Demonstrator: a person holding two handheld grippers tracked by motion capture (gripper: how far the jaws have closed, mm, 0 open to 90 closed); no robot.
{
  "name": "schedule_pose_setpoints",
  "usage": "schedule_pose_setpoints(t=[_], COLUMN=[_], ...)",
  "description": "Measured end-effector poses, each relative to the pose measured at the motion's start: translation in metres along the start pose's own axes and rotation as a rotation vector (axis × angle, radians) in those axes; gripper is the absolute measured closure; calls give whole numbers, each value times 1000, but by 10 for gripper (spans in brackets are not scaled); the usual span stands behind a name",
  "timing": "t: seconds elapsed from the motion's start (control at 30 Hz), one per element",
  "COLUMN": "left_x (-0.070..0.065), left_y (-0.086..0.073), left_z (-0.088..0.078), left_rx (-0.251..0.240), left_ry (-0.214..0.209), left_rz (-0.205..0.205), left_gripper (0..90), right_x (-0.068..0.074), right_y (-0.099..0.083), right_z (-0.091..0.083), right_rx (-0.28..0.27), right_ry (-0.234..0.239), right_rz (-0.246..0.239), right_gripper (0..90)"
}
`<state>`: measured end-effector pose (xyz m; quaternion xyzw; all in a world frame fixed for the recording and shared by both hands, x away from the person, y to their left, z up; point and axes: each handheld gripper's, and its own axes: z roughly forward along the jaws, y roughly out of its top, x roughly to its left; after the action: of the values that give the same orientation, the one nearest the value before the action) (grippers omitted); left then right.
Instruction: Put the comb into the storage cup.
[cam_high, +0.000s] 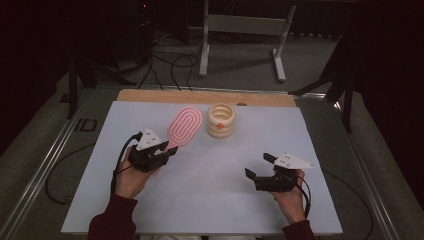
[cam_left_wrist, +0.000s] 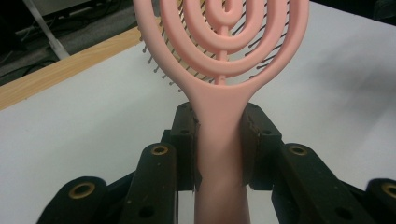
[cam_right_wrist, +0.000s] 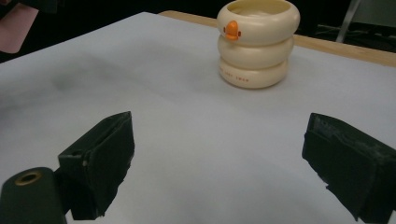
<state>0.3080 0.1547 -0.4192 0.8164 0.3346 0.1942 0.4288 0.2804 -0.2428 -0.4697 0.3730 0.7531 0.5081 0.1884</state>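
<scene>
The left gripper (cam_high: 167, 148) is clenched on the handle of the pink hairbrush (cam_high: 184, 124), whose head lies just left of the cream ringed cup (cam_high: 220, 120) on the bench (cam_high: 210, 200). The right gripper (cam_high: 260, 166) is released, jaws wide apart, nearer the person than the cup.

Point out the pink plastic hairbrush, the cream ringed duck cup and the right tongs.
Pink plastic hairbrush (cam_left_wrist: 219, 135): left gripper view, on its neck between the shut jaws.
Cream ringed duck cup (cam_right_wrist: 256, 51): right gripper view, on its middle ring.
Right tongs (cam_high: 260, 166): high view, midway between the open tips.
</scene>
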Motion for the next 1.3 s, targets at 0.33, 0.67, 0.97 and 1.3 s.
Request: schedule_pose_setpoints(t=[0.33, 0.67, 0.97, 1.3], left_x=[-2, -5, -8, -13], left_y=[0, 0, 0, -1], left_z=[1, 3, 7, 11], left_rx=[-3, -4, 6, 12], left_ry=[-7, -15, -22, -34], left_rz=[2, 12, 23, 35], left_gripper=[702, 702, 702, 702], right_x=[1, 7, 13, 21], right_y=[11, 21, 28, 41], right_z=[14, 26, 35, 42], right_rx=[6, 20, 33, 34], right_ry=[37, 72, 85, 109], right_rz=[12, 10, 12, 9], right_gripper=[94, 94, 86, 86])
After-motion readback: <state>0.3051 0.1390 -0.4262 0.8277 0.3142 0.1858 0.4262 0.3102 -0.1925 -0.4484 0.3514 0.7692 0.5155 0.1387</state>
